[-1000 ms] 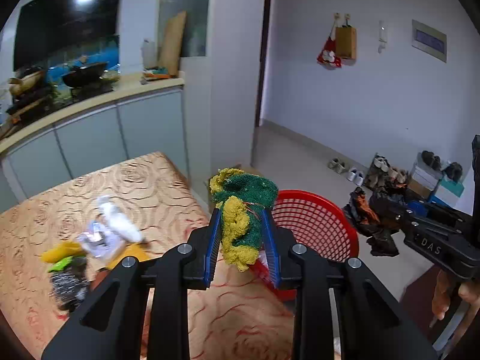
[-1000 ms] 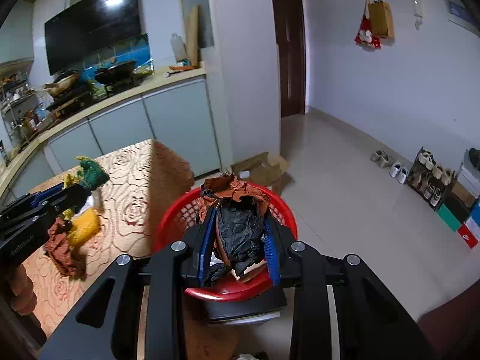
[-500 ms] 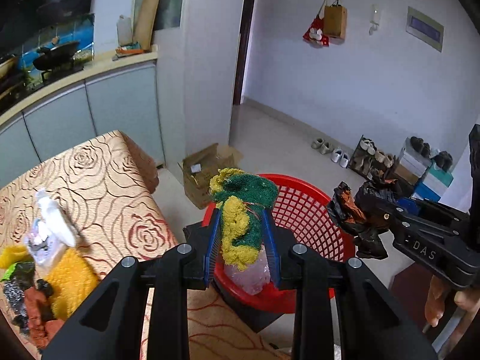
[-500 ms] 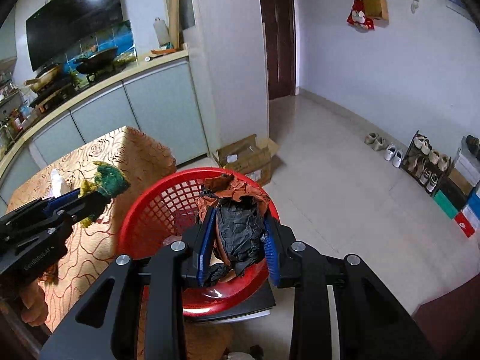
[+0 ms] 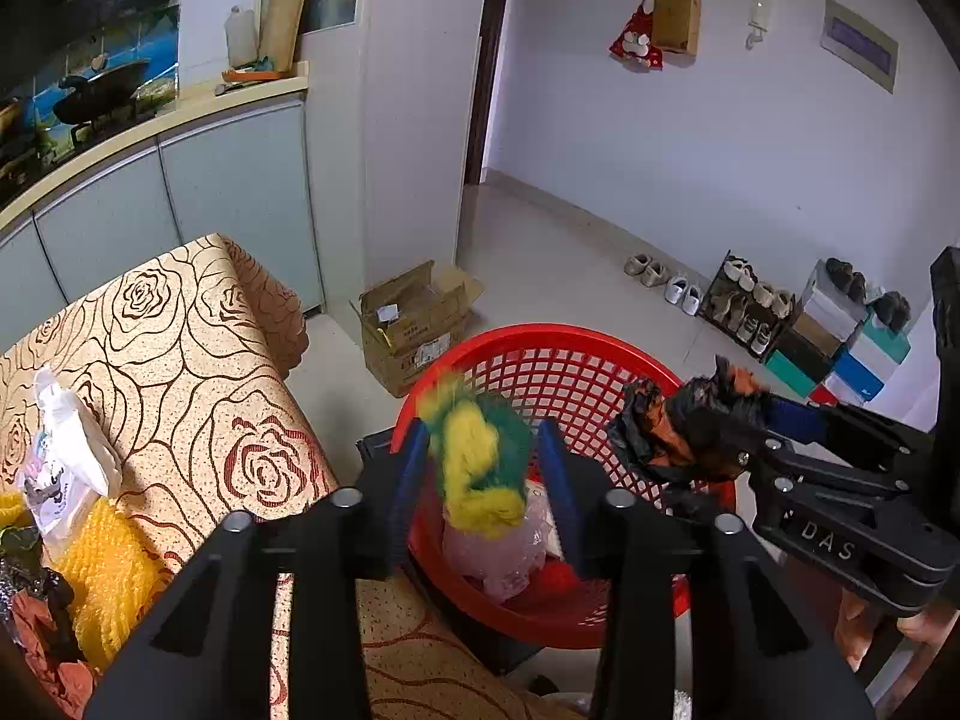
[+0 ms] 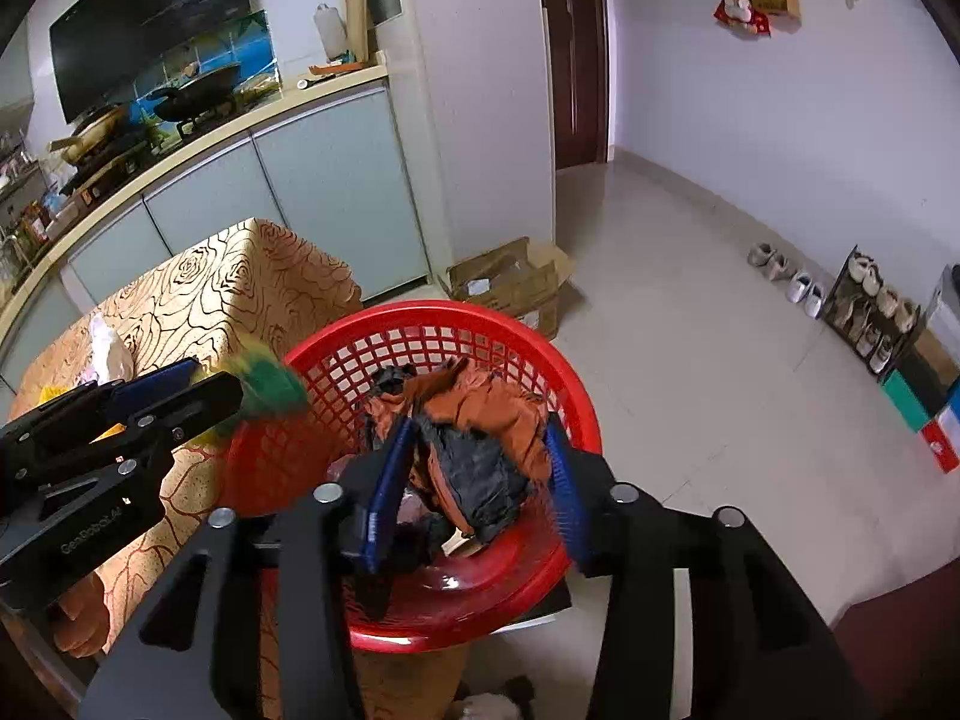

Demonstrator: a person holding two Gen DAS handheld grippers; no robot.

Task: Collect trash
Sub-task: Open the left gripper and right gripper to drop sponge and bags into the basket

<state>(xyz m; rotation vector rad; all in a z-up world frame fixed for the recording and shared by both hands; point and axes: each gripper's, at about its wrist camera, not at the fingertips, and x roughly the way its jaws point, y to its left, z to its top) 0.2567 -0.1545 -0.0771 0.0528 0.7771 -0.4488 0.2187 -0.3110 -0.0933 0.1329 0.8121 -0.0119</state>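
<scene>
Over the red basket (image 5: 558,354), both grippers' jaws have just been opening: left gripper (image 5: 483,480) frees its green-yellow sponge (image 5: 477,462), right gripper (image 6: 480,474) its orange-black wad (image 6: 480,438) (more trash waits on the table (image 5: 180,348)).

a home: kitchen counter (image 6: 252,126) with wok (image 6: 201,87) and hood (image 6: 150,30), table (image 5: 180,360) nearby, shoes (image 5: 750,306) racked by the wall.

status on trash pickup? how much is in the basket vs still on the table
Done: the red basket already holds a pinkish plastic wad. In hand: both jaws have just been opening over it; the green-yellow scrap sits loose between the left gripper pads, the orange-black wad between the right gripper pads. Left: white bag, yellow mesh and dark scraps on the table.
</scene>
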